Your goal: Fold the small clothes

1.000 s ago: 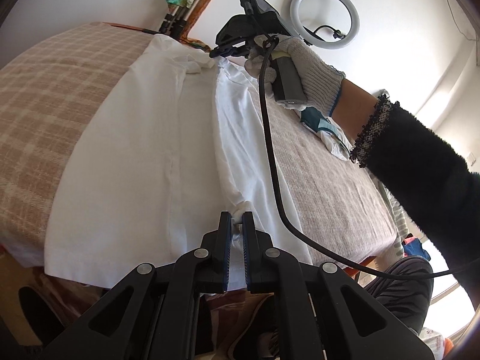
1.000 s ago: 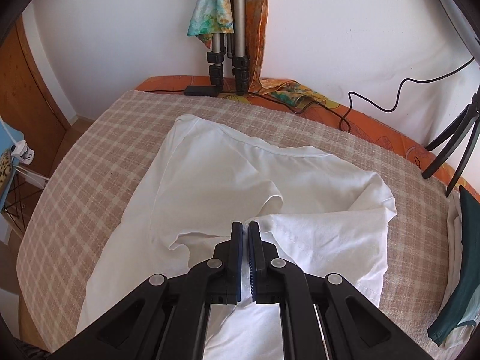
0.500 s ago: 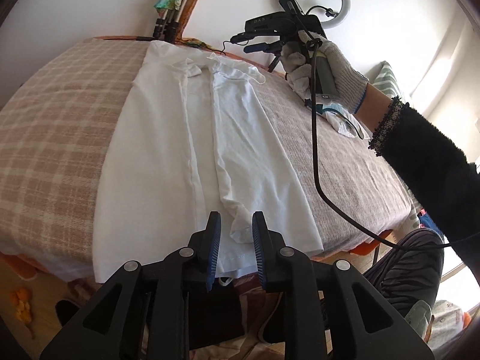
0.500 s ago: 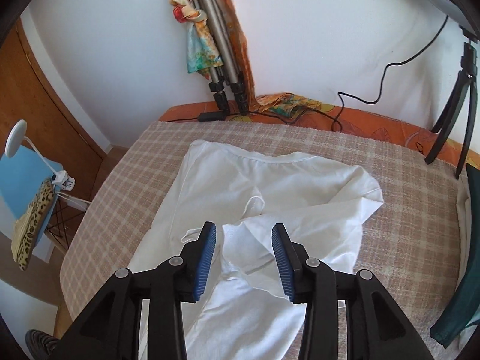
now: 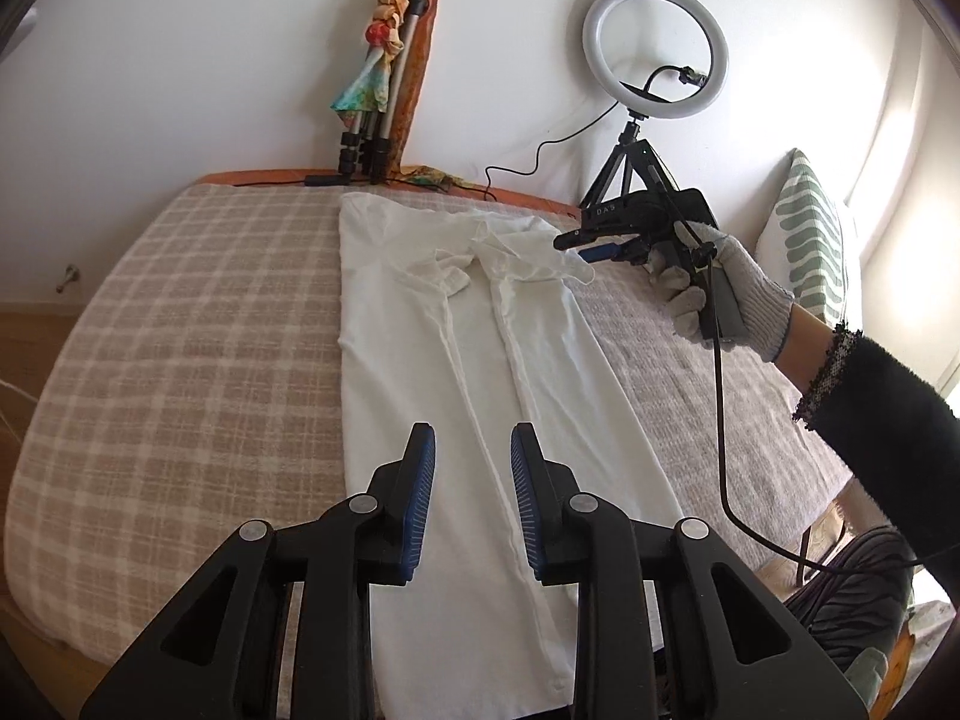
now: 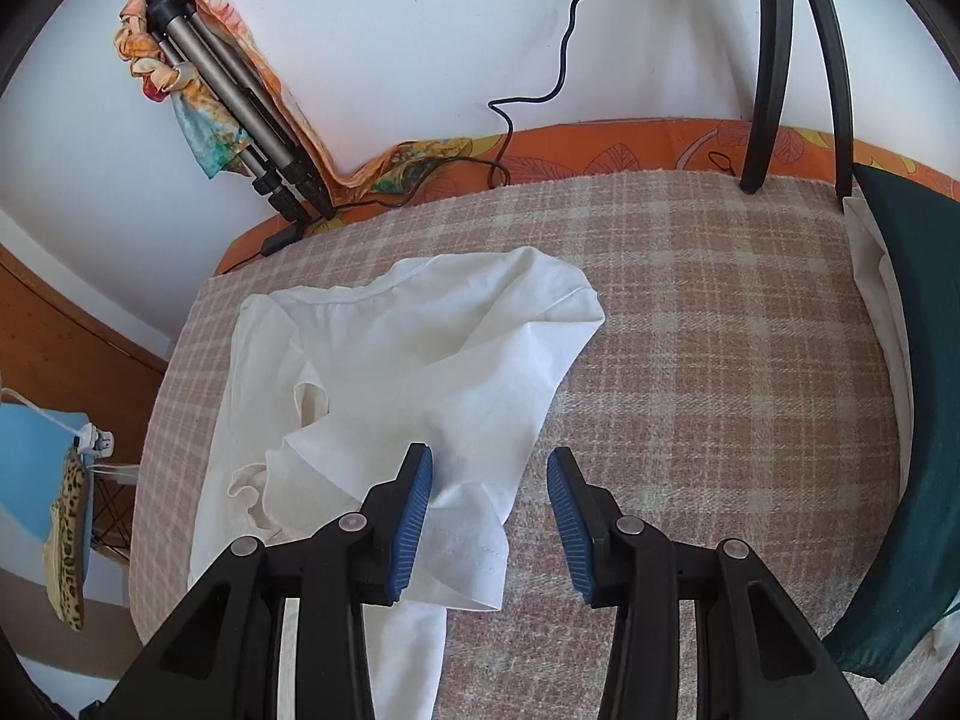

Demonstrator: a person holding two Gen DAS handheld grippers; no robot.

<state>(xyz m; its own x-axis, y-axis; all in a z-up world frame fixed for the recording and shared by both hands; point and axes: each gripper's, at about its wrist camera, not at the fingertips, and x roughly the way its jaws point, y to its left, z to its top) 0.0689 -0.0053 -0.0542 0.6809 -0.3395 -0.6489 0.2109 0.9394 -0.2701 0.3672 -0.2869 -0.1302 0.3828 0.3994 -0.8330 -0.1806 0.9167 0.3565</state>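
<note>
Now both grippers hang above the bed with jaws spread and nothing between them. The left gripper (image 5: 473, 504) hovers over the near end of the white shirt (image 5: 456, 360), its blue-padded fingers apart over the cloth without touching it. The shirt lies lengthwise on the checked blanket (image 5: 180, 348), running from the near edge of the bed to the far side — its right side is folded in over the middle, leaving a long crease down the length, and the sleeves and collar are bunched at the far end.

From the right wrist view, the right gripper (image 6: 491, 510) is opened wider; its left finger sits over the folded sleeve of the shirt (image 6: 420, 360), its right finger over bare blanket (image 6: 690, 360). The sleeve hem lies just beside the left pad — whether they touch I cannot tell.

In the left wrist view the person's gloved right hand (image 5: 720, 294) holds the right gripper at the far right, above the shirt's shoulder end. A ring light (image 5: 655, 49) on a small tripod stands on the far right of the bed, and a folded tripod (image 5: 375, 114) draped with a colourful scarf leans on the wall behind. A dark green cloth (image 6: 918, 420) lies at the right edge of the bed.
</note>
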